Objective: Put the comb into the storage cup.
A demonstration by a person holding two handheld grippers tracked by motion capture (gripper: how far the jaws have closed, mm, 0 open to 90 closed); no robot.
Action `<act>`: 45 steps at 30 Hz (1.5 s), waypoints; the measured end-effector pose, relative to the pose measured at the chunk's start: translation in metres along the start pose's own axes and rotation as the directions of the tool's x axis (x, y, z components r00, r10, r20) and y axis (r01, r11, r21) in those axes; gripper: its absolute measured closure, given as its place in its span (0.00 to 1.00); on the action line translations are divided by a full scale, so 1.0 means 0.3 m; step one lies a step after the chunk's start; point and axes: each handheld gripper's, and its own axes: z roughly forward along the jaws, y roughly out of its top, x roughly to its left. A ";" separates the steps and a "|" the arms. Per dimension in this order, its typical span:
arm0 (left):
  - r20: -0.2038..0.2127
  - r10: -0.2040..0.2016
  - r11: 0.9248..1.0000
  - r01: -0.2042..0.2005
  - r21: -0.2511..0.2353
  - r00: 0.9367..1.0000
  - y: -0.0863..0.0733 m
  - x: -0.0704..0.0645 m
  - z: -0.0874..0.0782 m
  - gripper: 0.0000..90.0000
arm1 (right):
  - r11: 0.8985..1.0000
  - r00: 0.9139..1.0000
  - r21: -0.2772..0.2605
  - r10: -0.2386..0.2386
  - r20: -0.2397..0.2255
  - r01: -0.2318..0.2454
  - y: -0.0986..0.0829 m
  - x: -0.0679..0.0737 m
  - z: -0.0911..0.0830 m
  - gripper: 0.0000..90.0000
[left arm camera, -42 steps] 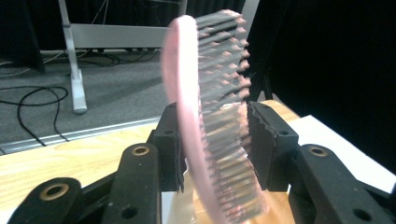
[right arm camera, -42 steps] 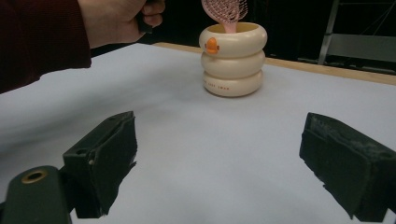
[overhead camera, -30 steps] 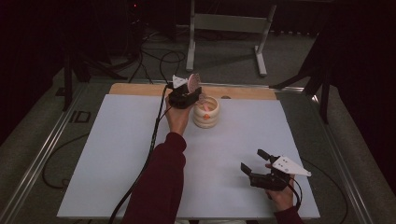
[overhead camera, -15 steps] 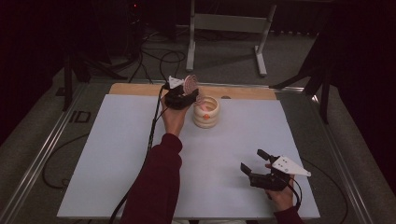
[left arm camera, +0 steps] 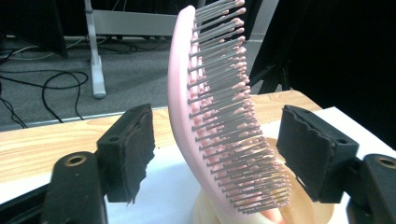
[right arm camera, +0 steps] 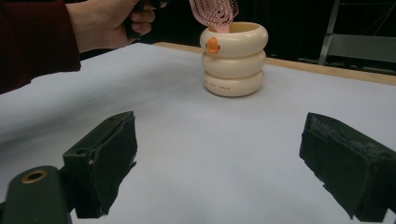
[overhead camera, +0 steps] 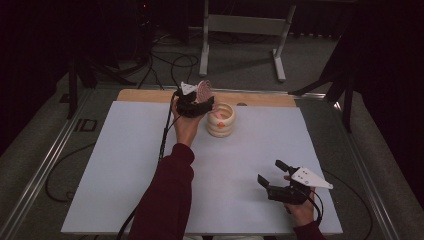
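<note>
Left gripper (left arm camera: 215, 154) shifted left, fingers (left arm camera: 128, 149) apart, hairbrush (left arm camera: 219, 116) between, untouched

1. Near the far edge of the white tabletop (overhead camera: 125, 165), a cream ringed holder (overhead camera: 220, 120) with a pink hairbrush (overhead camera: 204, 90) standing in it blocks passage.
2. The left gripper (overhead camera: 192, 104) crowds the holder's left side.
3. The tabletop's middle and left lie open.

A white table (overhead camera: 125, 165), black floor cables (overhead camera: 165, 60), perhaps a metal stand (overhead camera: 240, 25).

Glossy pink plastic brush (left arm camera: 196, 121); smooth cream holder (right arm camera: 233, 58); matt white table (overhead camera: 125, 165).
</note>
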 end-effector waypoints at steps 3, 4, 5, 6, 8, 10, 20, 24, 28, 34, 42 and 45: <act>-0.007 0.002 1.000 -0.002 0.015 1.000 -0.001 0.000 0.003 0.24 | 1.000 1.000 0.001 0.000 -0.001 0.000 0.000 0.000 0.000 0.12; -0.014 0.001 1.000 -0.001 0.016 1.000 -0.001 0.000 0.003 0.21 | 1.000 1.000 0.001 0.000 -0.002 0.000 0.000 0.000 0.000 0.12; -0.013 -0.004 1.000 0.004 0.018 1.000 -0.001 0.001 0.003 0.20 | 1.000 1.000 0.001 0.000 -0.002 0.000 0.000 0.001 0.001 0.12; -0.013 -0.005 1.000 0.006 0.022 1.000 -0.001 0.002 0.005 0.19 | 1.000 1.000 0.001 0.000 -0.001 0.000 0.000 0.001 0.000 0.12; -0.020 -0.004 1.000 0.005 0.029 1.000 -0.001 0.005 0.005 0.17 | 1.000 1.000 0.001 0.000 -0.002 0.000 0.000 0.001 0.001 0.12; -0.015 -0.013 0.999 0.014 0.032 1.000 0.000 0.009 0.005 0.15 | 1.000 1.000 0.002 0.000 -0.002 0.000 0.000 0.001 0.001 0.12; 0.000 -0.022 0.998 0.021 0.067 1.000 0.000 0.024 0.006 0.02 | 1.000 1.000 0.003 0.001 -0.002 -0.001 0.000 0.001 0.001 0.12; 0.005 -0.018 0.997 0.017 0.075 1.000 -0.001 0.030 0.004 0.00 | 1.000 1.000 0.003 0.001 -0.003 -0.001 -0.001 0.001 0.002 0.12; 0.008 -0.010 0.997 0.010 0.078 1.000 0.002 0.032 0.001 0.00 | 1.000 1.000 0.004 0.001 -0.003 -0.001 -0.001 0.001 0.002 0.12; 0.024 0.004 0.996 -0.006 0.091 1.000 0.004 0.035 -0.005 0.00 | 1.000 1.000 0.004 0.000 -0.003 0.000 -0.001 0.000 0.003 0.12; 0.042 0.068 0.992 -0.072 0.101 0.997 0.006 0.026 -0.021 0.00 | 1.000 1.000 0.004 -0.001 -0.003 0.001 -0.001 0.001 0.003 0.12; 0.060 0.104 0.988 -0.110 0.104 0.993 0.007 0.016 -0.033 0.00 | 1.000 1.000 0.003 0.000 0.000 0.000 -0.001 0.002 0.003 0.12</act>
